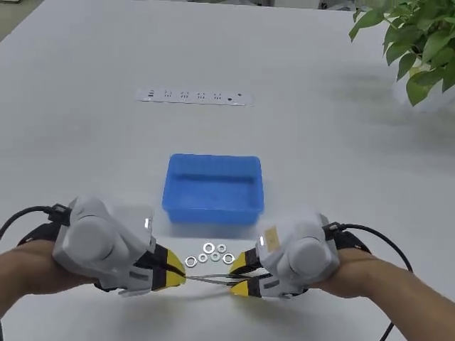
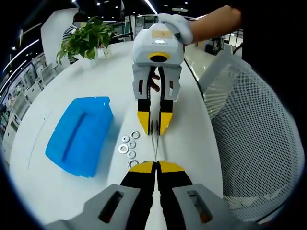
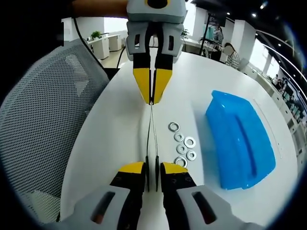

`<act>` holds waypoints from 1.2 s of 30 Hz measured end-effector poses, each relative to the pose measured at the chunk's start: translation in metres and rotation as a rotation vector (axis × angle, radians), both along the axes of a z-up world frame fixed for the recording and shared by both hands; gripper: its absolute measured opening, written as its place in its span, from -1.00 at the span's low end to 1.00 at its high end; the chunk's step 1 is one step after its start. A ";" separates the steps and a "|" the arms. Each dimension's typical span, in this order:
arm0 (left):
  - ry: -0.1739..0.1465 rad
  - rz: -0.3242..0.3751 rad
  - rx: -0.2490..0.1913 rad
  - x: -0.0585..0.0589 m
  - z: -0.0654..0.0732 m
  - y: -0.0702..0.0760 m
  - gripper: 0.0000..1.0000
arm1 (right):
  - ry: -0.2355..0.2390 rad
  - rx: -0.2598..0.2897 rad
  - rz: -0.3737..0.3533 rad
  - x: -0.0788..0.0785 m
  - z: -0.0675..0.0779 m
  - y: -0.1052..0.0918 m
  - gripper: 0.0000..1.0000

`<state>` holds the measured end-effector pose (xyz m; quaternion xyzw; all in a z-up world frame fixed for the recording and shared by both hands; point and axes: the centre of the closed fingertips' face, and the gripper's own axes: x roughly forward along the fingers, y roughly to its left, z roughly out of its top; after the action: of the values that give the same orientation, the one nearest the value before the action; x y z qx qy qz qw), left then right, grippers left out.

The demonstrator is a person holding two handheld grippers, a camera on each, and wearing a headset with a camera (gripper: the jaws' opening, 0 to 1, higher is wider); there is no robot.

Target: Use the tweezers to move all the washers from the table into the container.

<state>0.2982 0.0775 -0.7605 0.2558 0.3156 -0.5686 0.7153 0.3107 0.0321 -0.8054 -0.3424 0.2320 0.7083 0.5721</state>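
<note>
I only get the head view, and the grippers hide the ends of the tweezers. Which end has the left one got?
Observer: The left gripper is shut on the tweezers at the end where they come to one point.
Operator: What about the other end?
Observer: There the tweezers split into two thin legs, which run in between the jaws of the right gripper.
Operator: Is anything near me that my camera misses?
Observer: Yes, a white mesh chair stands right beside the edge of the table.
</note>
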 end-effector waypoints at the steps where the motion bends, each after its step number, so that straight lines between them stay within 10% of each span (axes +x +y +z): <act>1: -0.005 -0.002 0.002 0.000 0.002 0.000 -0.90 | -0.001 0.000 0.001 0.000 0.000 0.000 -0.71; 36: -0.150 -0.065 -0.042 0.008 0.072 -0.023 -0.91 | 0.001 0.113 -0.073 0.001 0.027 0.021 -0.76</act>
<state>0.3057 0.0550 -0.6889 0.2924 0.2407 -0.5772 0.7234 0.3119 0.0526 -0.7789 -0.3007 0.2042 0.6991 0.6158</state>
